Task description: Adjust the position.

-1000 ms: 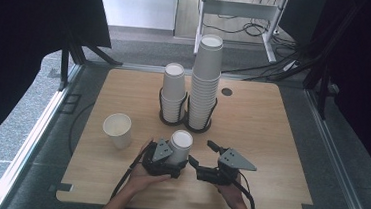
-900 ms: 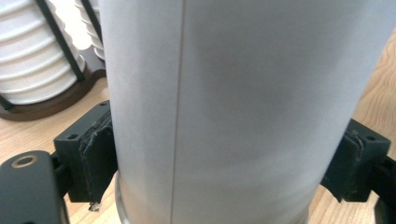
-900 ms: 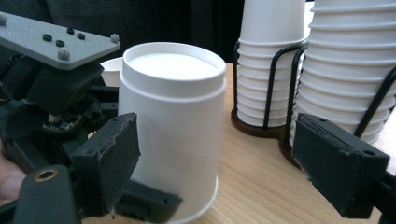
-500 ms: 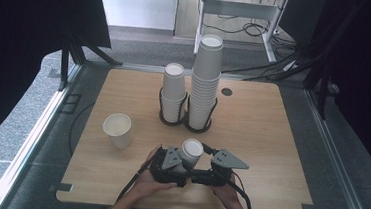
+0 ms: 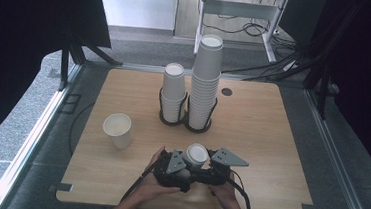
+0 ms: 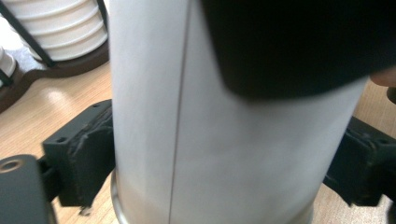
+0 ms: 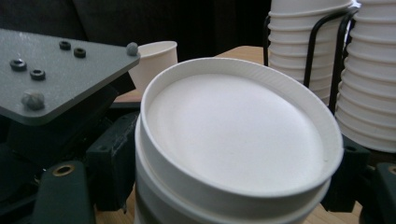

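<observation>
Two nested paper cups (image 5: pixel 197 155), base up and tilted, hang just above the table's near edge between both grippers. My left gripper (image 5: pixel 187 168) comes in from the left. Its fingers (image 6: pixel 79 158) lie against the cup wall (image 6: pixel 187 140) near the rim, and its jaws have just been opening. My right gripper (image 5: pixel 203 170) meets it from the right. It flanks the cups' base end (image 7: pixel 233 135), fingers (image 7: pixel 112 158) against the sides, and its jaws have just been closing. A dark blurred part of the right gripper (image 6: pixel 299 42) hides the cup's upper right.
A single upright paper cup (image 5: pixel 117 129) stands at the left. A short cup stack (image 5: pixel 173 91) and a tall one (image 5: pixel 206 81) sit in black wire holders at mid-table. The wooden table (image 5: pixel 271 131) has a round hole (image 5: pixel 227 92) at the back.
The left hand carried the cups to the right, and the two grippers came together. Now both have the cups between their jaws.
</observation>
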Demonstrator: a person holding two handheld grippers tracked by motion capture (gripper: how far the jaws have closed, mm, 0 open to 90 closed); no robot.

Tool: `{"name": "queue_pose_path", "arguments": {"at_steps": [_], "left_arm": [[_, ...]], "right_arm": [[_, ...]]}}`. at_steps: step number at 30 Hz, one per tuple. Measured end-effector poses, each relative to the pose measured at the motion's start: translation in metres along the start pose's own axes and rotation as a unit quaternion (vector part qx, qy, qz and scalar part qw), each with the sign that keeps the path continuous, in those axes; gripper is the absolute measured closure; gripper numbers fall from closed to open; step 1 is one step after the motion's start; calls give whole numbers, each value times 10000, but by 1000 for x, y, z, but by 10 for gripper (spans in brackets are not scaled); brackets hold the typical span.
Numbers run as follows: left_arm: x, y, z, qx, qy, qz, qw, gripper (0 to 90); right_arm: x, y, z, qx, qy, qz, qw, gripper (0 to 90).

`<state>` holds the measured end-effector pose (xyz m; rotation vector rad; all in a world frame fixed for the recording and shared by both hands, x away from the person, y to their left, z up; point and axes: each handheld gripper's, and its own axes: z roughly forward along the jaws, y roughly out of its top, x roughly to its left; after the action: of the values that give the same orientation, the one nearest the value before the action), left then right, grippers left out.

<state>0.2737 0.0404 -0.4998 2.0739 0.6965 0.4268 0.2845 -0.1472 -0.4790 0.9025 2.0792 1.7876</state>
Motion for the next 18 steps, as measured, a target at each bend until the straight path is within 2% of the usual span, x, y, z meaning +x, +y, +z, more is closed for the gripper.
{"name": "queue_pose_path", "arguments": {"at_steps": [2, 6, 18], "left_arm": [[2, 0, -1, -33, -105, -52, 9999, 53], [3, 0, -1, 3, -159, -44, 9999, 47], [4, -2, 1, 187, -206, 63, 9996, 71]], "right_arm": [[-4, 0, -2, -62, 73, 172, 9998, 221], [-8, -1, -3, -171, 171, 414, 9988, 221], [-4, -4, -1, -92, 150, 226, 9996, 217]]}}
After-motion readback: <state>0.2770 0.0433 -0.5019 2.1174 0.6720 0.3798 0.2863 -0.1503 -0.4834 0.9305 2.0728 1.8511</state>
